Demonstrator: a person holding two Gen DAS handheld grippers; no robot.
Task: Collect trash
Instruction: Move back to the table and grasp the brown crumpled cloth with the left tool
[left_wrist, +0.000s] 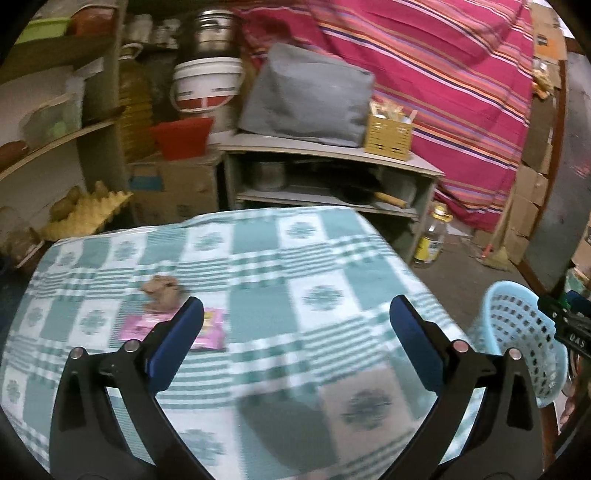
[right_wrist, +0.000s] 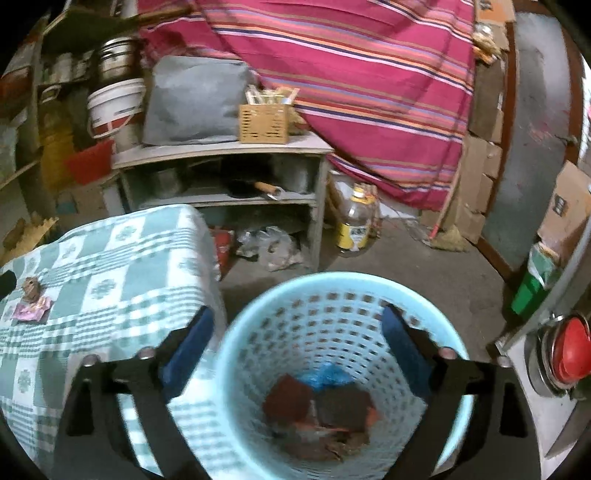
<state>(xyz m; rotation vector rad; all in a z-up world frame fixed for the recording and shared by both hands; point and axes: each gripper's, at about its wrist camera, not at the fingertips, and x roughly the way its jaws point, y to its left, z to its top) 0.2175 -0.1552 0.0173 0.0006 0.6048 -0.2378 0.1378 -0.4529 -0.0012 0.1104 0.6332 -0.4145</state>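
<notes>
Trash: pink wrapper (left_wrist: 173, 328) and brown scrap (left_wrist: 162, 291) on table (left_wrist: 295, 258). Left tongs (left_wrist: 295, 332) wide, empty, tilted down over cloth. Right tongs (right_wrist: 297, 343) wide, empty, above blue basket (right_wrist: 240, 332).

Pink wrapper (left_wrist: 173, 328) and brown crumpled scrap (left_wrist: 162, 291) touching on tablecloth; trash-filled blue basket (right_wrist: 332, 295) beside.

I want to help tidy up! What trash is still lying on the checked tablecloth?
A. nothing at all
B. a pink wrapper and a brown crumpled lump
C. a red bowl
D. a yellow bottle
B: on the checked tablecloth lie a pink wrapper and, touching it on the far side, a brown crumpled lump; the other trash already sits in the blue basket.
</notes>
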